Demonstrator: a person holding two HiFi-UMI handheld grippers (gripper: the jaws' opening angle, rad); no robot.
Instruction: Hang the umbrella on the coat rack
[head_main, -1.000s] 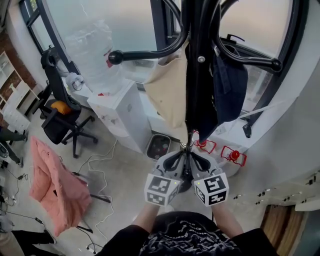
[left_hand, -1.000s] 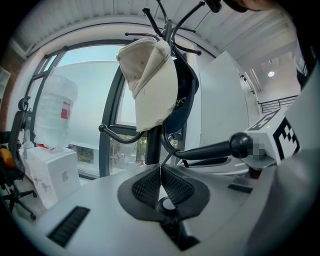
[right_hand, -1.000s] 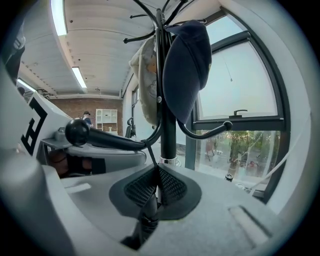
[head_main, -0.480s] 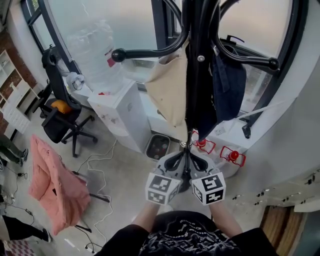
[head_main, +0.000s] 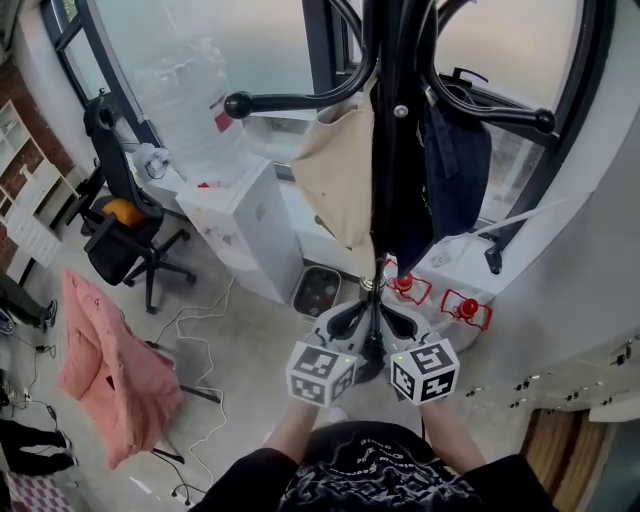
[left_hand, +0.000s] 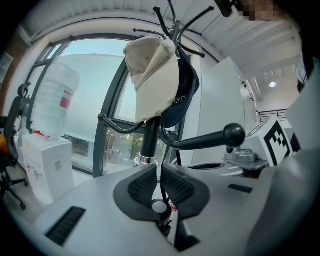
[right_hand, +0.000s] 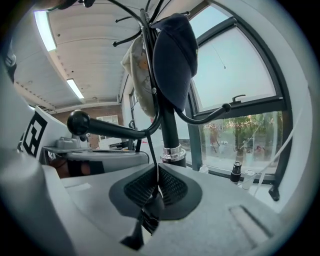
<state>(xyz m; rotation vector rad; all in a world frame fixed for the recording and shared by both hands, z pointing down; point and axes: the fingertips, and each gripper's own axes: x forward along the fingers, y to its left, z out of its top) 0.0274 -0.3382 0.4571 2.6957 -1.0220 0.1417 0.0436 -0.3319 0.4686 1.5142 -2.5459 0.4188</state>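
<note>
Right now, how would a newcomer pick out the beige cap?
Find the black coat rack in front of the window. Two caps hang against its pole. The beige cap is the pale one on the side of the water bottle; its neighbour, the navy cap, is dark.

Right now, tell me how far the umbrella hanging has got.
Done: the thin black strap already runs up to the coat rack's lower hook arm, apparently looped over it. In hand: the left gripper and right gripper each pinch that strap. Left: open both grippers, draw back and check that it hangs free.
</note>
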